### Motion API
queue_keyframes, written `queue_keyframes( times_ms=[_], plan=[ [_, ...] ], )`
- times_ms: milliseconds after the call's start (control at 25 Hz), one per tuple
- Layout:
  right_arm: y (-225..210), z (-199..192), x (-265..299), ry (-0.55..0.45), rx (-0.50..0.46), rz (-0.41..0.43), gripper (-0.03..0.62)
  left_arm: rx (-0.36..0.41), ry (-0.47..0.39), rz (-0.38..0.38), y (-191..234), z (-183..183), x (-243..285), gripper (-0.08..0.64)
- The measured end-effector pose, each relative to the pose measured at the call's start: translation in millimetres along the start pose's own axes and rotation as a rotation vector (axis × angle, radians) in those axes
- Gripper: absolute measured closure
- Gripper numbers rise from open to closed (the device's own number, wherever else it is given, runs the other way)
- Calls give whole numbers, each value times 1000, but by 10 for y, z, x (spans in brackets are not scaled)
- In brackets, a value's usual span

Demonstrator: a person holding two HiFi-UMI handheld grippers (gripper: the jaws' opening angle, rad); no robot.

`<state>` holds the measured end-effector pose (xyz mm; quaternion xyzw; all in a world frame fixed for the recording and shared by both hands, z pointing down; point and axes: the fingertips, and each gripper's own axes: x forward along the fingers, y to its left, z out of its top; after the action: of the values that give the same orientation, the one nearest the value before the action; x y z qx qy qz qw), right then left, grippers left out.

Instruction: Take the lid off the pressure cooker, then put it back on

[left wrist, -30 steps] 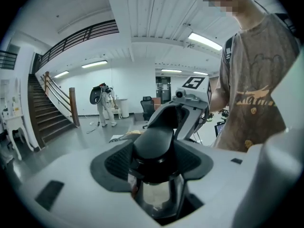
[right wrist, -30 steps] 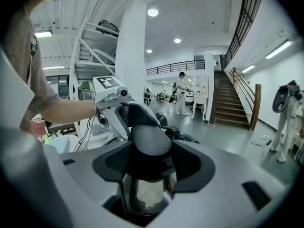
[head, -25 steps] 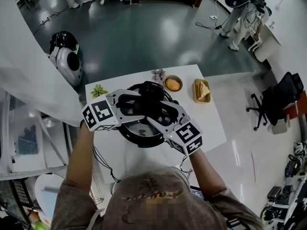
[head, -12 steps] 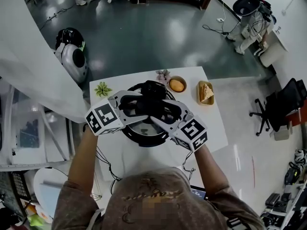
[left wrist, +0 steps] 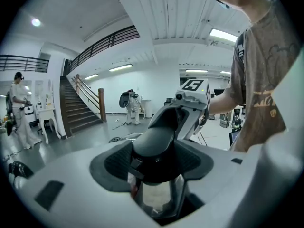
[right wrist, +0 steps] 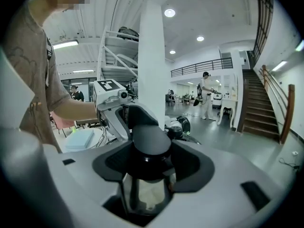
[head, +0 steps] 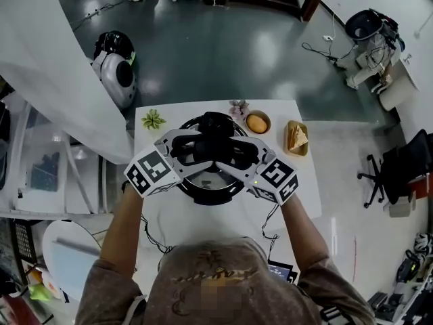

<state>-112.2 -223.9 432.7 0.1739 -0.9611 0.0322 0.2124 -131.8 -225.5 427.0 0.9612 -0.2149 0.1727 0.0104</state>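
The black pressure cooker (head: 183,185) stands on a white table (head: 298,181), its lid over it. The lid's black handle (head: 215,139) is gripped from both sides. My left gripper (head: 200,147) comes in from the left and is shut on the handle (left wrist: 158,144). My right gripper (head: 233,153) comes in from the right, also shut on the handle (right wrist: 150,141). Glass of the lid (left wrist: 154,196) shows below the handle. Each gripper view shows the other gripper's marker cube beyond the handle. Whether the lid rests on the pot or is lifted off it I cannot tell.
Behind the cooker on the table are a small green plant (head: 153,120), a pink ornament (head: 238,107), a bowl with an orange item (head: 257,122) and a basket of bread (head: 296,138). A white machine (head: 118,73) stands on the floor beyond; an office chair (head: 399,175) is at the right.
Both grippers kept their hold and swung a little round the handle: the left cube dropped lower, the right cube rose. The head view also shifted.
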Motion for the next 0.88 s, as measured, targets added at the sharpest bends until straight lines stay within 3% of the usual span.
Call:
queue_keyframes(
  times_ms=[560,880],
  plan=[
    [-15,18,65,4,-73,197,337,-92,21,208,14,-33,-48,285],
    [-20,24,63,-6,-82,181,335,-111,15,305,13,-41,-86,284]
  ],
)
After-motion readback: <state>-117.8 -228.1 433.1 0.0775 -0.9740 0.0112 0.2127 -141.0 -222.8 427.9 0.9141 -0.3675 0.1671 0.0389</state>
